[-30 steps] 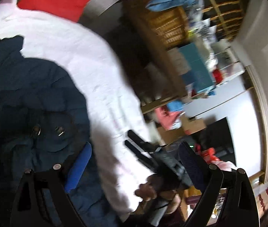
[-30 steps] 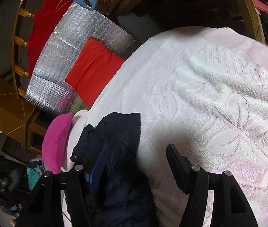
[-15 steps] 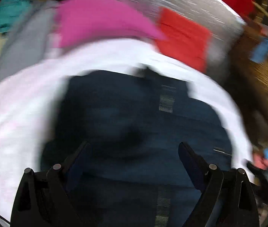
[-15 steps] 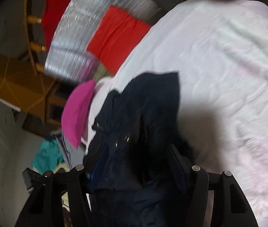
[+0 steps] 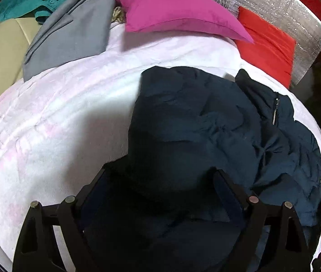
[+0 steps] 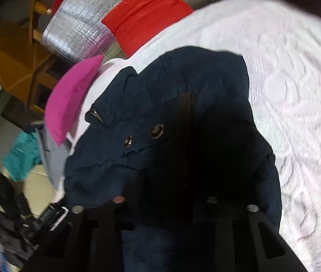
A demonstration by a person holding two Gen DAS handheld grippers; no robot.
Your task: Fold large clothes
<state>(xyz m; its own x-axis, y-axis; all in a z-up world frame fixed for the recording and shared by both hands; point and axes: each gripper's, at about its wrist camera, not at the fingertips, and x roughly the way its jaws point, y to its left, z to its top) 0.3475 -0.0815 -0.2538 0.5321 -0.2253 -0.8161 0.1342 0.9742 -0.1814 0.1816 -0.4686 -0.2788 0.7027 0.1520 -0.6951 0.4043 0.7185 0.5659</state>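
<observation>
Matt quilted navy jacket [image 5: 205,124] (shiny metal snaps), fluffy embossed white blanket [image 5: 58,124], crinkly silver foil panel [image 5: 273,6], smooth magenta cloth pillow [image 5: 171,11]

Navy jacket [image 5: 194,122] — magenta pillow [image 5: 174,9]

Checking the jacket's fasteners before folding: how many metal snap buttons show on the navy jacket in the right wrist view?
2, side by side on the navy jacket: one snap, the other lower left. More may be hidden in folds.

1. A dark navy puffer jacket [image 6: 183,117] lay crumpled on a white textured bedspread [image 6: 296,90].
2. The right claw [image 6: 165,181] was closed on the jacket's dark fabric.
3. A magenta pillow [image 6: 70,104] and a red cushion [image 6: 144,13] sat beyond it.
</observation>
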